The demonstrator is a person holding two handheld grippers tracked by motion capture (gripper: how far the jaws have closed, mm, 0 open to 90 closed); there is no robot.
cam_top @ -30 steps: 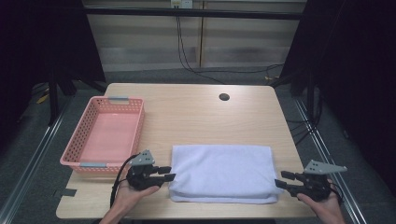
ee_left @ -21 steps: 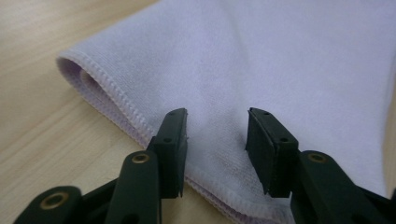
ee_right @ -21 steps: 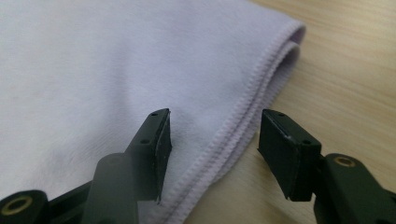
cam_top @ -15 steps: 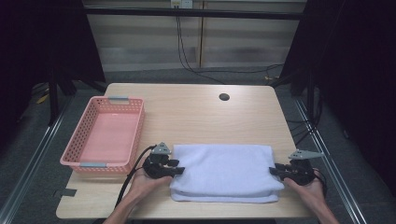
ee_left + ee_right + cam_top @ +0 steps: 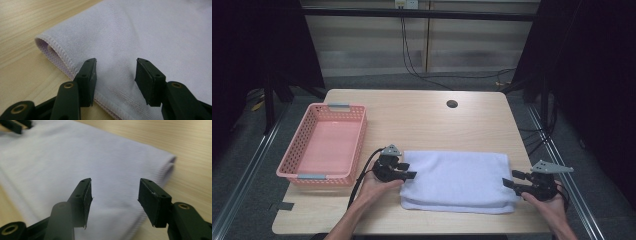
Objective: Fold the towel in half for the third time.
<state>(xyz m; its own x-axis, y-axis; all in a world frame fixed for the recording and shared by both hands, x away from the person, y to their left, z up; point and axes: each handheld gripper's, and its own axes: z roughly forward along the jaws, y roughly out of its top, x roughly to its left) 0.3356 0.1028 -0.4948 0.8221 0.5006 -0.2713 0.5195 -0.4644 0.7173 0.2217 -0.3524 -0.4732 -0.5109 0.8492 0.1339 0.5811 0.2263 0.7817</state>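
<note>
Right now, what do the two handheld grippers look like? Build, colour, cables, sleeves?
Both the left gripper and right gripper are black, each with two flat, rectangular-padded jaws, brass-coloured pivot pins and a grey three-cornered plate on top. A black cable trails from the left one. Forearms bare, no sleeves visible.

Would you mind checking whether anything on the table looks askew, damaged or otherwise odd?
Nothing stands out. The folded white towel lies flat and square near the front edge of the wooden table, and the pink plastic basket sits upright to its left. Both grippers hover open at the towel's ends.
</note>
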